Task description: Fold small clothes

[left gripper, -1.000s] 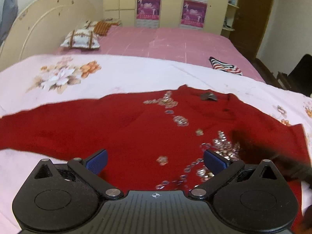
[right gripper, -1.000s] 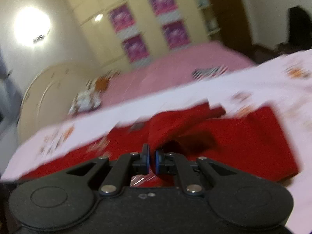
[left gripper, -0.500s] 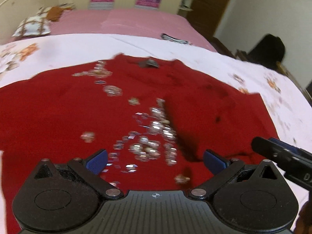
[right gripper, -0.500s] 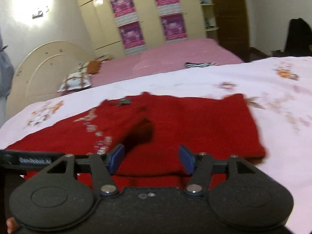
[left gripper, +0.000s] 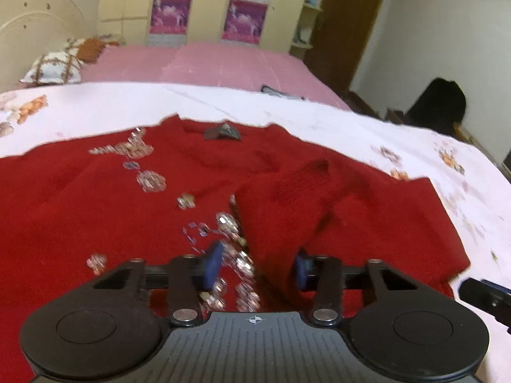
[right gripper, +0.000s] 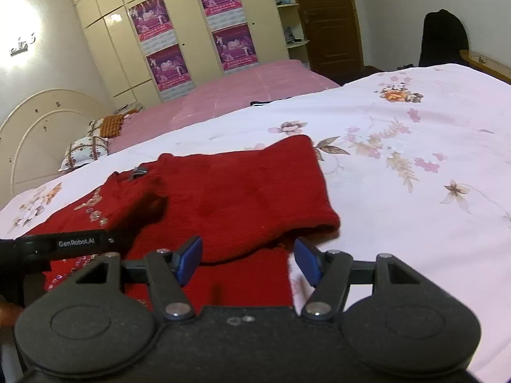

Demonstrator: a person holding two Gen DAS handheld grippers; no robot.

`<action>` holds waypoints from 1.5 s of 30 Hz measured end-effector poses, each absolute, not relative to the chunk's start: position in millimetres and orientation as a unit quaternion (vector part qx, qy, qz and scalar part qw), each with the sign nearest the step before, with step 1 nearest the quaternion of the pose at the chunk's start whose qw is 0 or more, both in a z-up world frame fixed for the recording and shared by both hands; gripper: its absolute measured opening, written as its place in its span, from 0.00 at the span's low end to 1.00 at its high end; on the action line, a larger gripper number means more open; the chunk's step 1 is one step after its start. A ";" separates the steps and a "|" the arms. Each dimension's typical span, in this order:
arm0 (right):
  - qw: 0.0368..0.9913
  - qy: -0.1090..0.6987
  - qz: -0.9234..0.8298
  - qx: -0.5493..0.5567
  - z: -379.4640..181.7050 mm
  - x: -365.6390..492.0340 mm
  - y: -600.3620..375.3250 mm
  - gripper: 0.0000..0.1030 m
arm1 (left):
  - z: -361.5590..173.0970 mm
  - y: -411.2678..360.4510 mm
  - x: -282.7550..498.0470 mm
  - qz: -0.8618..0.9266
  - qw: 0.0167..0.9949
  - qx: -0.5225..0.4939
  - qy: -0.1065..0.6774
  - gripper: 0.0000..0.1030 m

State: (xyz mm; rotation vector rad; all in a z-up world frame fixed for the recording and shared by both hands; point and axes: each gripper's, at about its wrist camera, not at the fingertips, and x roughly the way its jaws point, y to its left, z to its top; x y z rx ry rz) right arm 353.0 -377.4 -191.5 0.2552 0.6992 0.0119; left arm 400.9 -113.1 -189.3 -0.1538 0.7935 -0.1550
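- My red sweater [left gripper: 95,210] lies flat on the flowered bedspread [right gripper: 399,172], filling the middle of both views.
- One sleeve [left gripper: 281,204] is folded in over the chest, right of centre in the left view; I judge the rest is still to fold.
- Left gripper [left gripper: 255,266]: jaws open, straddling the sleeve's near end.
- Right gripper [right gripper: 246,260]: jaws open, holding nothing.

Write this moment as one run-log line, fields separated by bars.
item: red knitted sweater with sequins on floral bedsheet | right sleeve: folded over body | left gripper: open | right gripper: open
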 end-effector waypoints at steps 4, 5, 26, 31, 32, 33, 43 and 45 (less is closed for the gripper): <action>0.931 0.342 -0.013 0.125 -196.0 355.7 -384.8 0.62 | -187.9 -103.1 399.4 -0.073 0.922 -0.101 0.367 0.06; 0.931 0.343 -0.020 0.124 -197.5 357.2 -386.6 0.62 | -185.6 -98.3 398.6 -0.071 0.924 -0.112 0.358 0.06; 0.914 0.383 -0.046 0.123 -230.2 392.4 -388.8 0.07 | -214.3 7.9 394.7 0.026 0.920 -0.136 0.366 0.06; 0.909 0.399 -0.025 0.120 -220.0 389.6 -389.1 0.24 | -199.2 15.9 385.1 0.034 0.918 -0.141 0.370 0.46; 0.909 0.398 -0.021 0.123 -217.1 385.6 -390.0 0.28 | -195.8 18.9 378.8 0.044 0.919 -0.138 0.366 0.61; 0.910 0.394 -0.017 0.127 -213.8 380.6 -391.0 0.34 | -192.1 23.0 372.5 0.053 0.923 -0.137 0.355 0.80; 0.934 0.342 0.000 0.105 -186.3 395.2 -379.4 0.45 | -164.8 31.7 357.7 0.038 0.939 -0.152 0.307 0.83; 0.934 0.348 0.015 0.081 -189.7 411.0 -364.9 0.41 | -170.1 22.7 369.8 0.022 0.938 -0.145 0.314 0.83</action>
